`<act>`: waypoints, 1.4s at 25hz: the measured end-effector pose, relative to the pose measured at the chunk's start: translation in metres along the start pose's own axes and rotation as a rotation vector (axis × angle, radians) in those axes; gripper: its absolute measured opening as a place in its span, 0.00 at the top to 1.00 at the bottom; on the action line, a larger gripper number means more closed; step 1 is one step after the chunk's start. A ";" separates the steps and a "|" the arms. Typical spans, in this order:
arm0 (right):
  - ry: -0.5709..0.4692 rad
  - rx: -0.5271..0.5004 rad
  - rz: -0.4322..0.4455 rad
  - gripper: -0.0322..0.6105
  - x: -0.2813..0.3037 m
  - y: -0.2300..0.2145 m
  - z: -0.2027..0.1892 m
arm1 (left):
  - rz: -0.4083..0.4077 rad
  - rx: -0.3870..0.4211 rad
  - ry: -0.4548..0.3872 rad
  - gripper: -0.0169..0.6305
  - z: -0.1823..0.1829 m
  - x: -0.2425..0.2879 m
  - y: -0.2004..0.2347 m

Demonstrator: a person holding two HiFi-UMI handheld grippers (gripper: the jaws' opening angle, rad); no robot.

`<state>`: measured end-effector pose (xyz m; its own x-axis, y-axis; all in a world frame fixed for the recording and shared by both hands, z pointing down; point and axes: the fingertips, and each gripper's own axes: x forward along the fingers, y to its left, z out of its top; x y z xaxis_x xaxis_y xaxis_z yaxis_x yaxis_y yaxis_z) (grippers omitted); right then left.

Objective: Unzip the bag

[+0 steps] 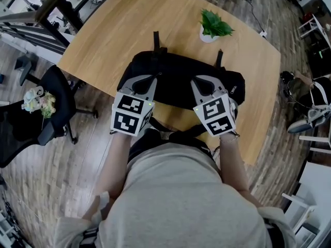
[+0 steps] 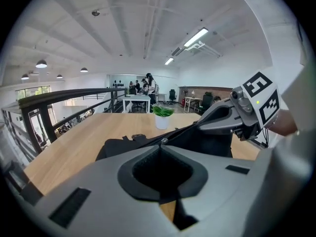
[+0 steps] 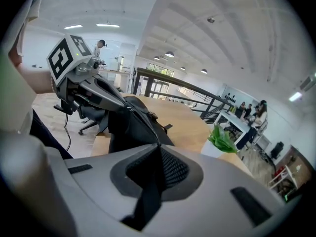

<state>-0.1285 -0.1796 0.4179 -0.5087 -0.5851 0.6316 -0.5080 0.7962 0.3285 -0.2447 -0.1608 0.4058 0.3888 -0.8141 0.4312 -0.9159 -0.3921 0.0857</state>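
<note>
A black bag lies near the front edge of the wooden table. My left gripper rests on the bag's top left. In the left gripper view its jaws are shut, with a small metal zipper pull at their tip. My right gripper sits on the bag's top right, shut on a fold of black bag fabric that runs back between its jaws. The zipper line stretches taut between the two grippers. Each gripper shows in the other's view: the right gripper and the left gripper.
A small potted plant in a white pot stands on the table just behind the bag. A black office chair is on the floor at the left. The person's body fills the space in front of the table edge.
</note>
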 end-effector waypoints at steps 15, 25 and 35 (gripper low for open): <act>0.022 0.023 -0.046 0.91 0.005 -0.005 0.000 | 0.109 -0.043 0.003 0.94 -0.011 -0.019 0.058; 0.010 0.027 -0.051 0.90 0.005 -0.004 -0.001 | 0.150 -0.043 0.008 0.94 -0.013 -0.023 0.059; -0.036 0.108 -0.005 0.83 -0.003 0.003 0.002 | 0.168 -0.027 -0.021 0.94 -0.003 -0.028 0.042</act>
<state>-0.1299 -0.1756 0.4157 -0.5299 -0.5957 0.6036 -0.5816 0.7733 0.2525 -0.2947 -0.1534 0.3999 0.2322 -0.8759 0.4229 -0.9704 -0.2386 0.0387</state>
